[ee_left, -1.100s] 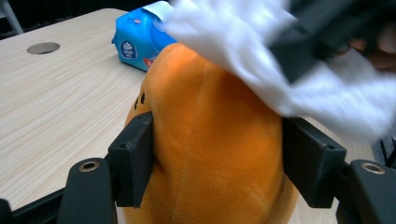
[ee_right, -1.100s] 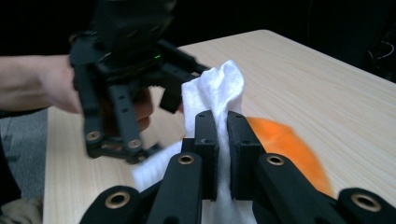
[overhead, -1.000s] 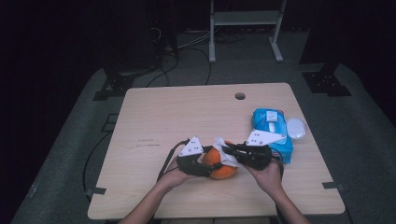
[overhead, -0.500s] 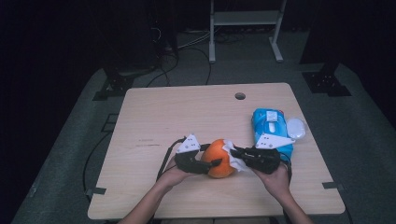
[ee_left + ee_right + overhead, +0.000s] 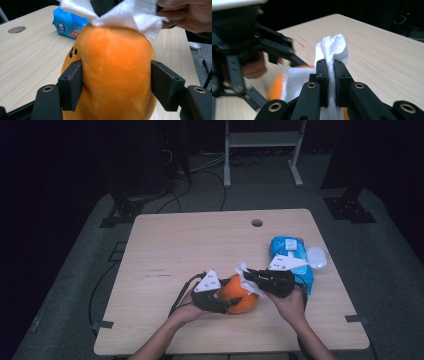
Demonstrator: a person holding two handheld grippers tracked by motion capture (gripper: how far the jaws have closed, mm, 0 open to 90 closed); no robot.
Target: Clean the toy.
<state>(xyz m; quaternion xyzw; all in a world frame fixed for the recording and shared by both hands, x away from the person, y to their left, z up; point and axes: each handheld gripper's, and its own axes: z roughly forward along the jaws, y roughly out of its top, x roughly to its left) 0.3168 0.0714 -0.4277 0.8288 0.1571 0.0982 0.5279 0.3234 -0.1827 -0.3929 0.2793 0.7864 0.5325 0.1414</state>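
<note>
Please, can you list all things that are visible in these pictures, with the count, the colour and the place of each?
plush toy: one, orange, near table edge, between left gripper's jaws.
wipe: one, white, on the toy's top, pinched by right gripper.
wipes pack: one, blue, table's right side.
round lid: one, whitish, beside the pack.
table: one, light wood, with a round hole.
metal stand: one, pale, on floor behind.
left gripper: one, black.
right gripper: one, black.
</note>
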